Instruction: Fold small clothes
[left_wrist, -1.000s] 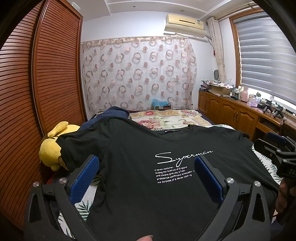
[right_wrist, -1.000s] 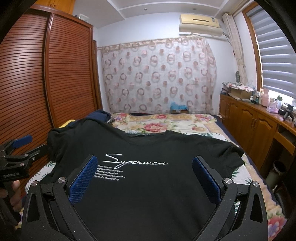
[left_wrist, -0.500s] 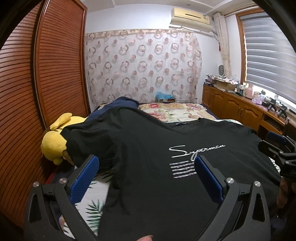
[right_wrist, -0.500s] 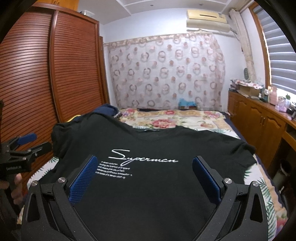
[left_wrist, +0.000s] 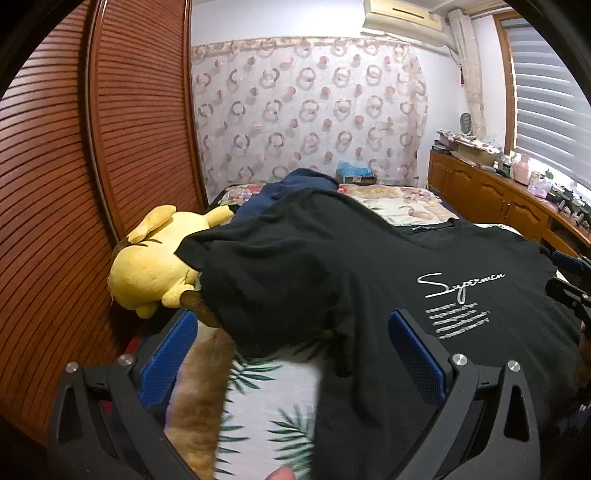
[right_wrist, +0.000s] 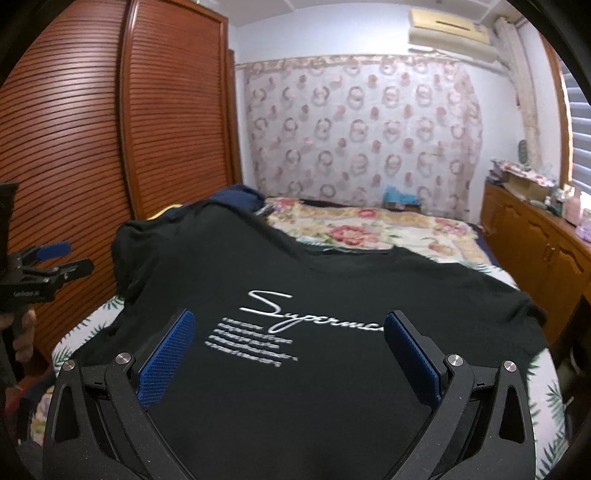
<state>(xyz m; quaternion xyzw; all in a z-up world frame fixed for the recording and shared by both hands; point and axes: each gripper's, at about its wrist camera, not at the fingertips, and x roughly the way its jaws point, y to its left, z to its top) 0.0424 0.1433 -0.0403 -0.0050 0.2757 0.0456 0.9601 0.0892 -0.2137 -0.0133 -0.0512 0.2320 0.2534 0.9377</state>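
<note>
A black T-shirt (left_wrist: 332, 280) with white "Superman" script lies spread face up on the bed; it also shows in the right wrist view (right_wrist: 295, 295). Its left sleeve (left_wrist: 229, 254) rests against a yellow plush toy (left_wrist: 147, 273). My left gripper (left_wrist: 291, 358) is open and empty, above the shirt's left side and the leaf-print sheet (left_wrist: 266, 402). My right gripper (right_wrist: 288, 354) is open and empty over the shirt's chest print. Each gripper shows at the edge of the other's view: the right one (left_wrist: 569, 280), the left one (right_wrist: 40, 266).
An orange furry thing (left_wrist: 199, 391) lies on the sheet by my left gripper's left finger. A navy garment (left_wrist: 295, 181) and a floral quilt (right_wrist: 369, 229) lie farther up the bed. A louvred wardrobe (right_wrist: 110, 147) stands left, wooden cabinets (right_wrist: 535, 251) right.
My left gripper has swung left, bringing the plush toy, the sheet and the orange furry thing into view. My right gripper has moved slightly forward over the shirt. Both stay open.
</note>
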